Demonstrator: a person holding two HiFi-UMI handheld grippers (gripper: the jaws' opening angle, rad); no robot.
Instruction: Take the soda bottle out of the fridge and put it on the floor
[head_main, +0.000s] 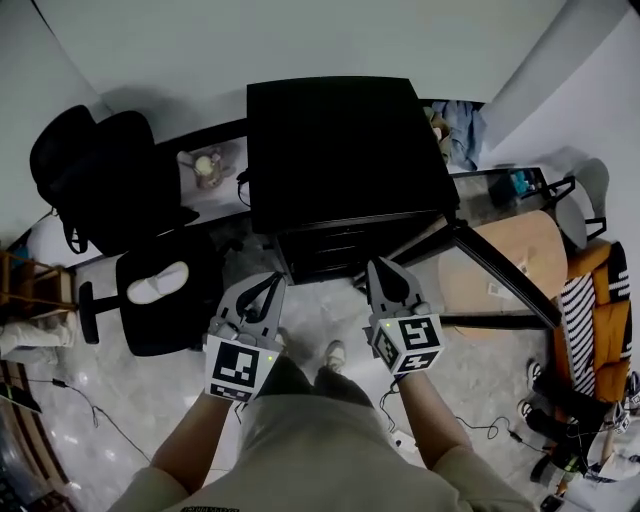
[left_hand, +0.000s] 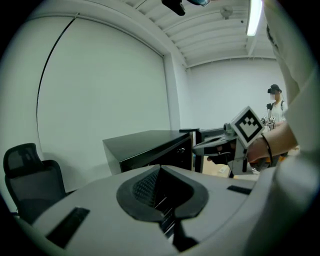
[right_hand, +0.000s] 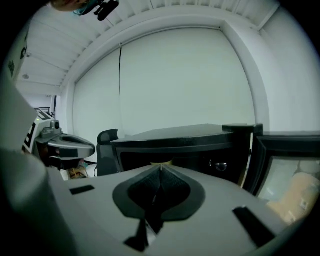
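The person stands on the pale floor (head_main: 330, 320) facing a black fridge (head_main: 340, 130), a gripper in each hand, both held low in front of the body and aimed at the fridge's dark front. The left gripper (head_main: 272, 283) has its jaws clenched: in its own view the ribbed pads meet at the tip, nothing between them. The right gripper (head_main: 376, 266) is likewise clenched and empty, its pads pressed together along one seam in the right gripper view. The two are side by side, apart from each other, and neither touches the fridge; both tips stop just short of its lower front edge. From the left gripper view the right gripper shows off to the right, beside the fridge's front corner. The soda bottle cannot be made out in any view; the fridge front is too dark to read what is inside. The fridge stands against the wall between a black chair (head_main: 100, 170) on the left and a black-framed, glass-topped bench (head_main: 500, 190) on the right, with a round wooden table (head_main: 520, 260) below that bench. A second dark seat (head_main: 160, 290) with a white object on it sits left of the left gripper. One shoe (head_main: 335, 352) shows between the grippers.
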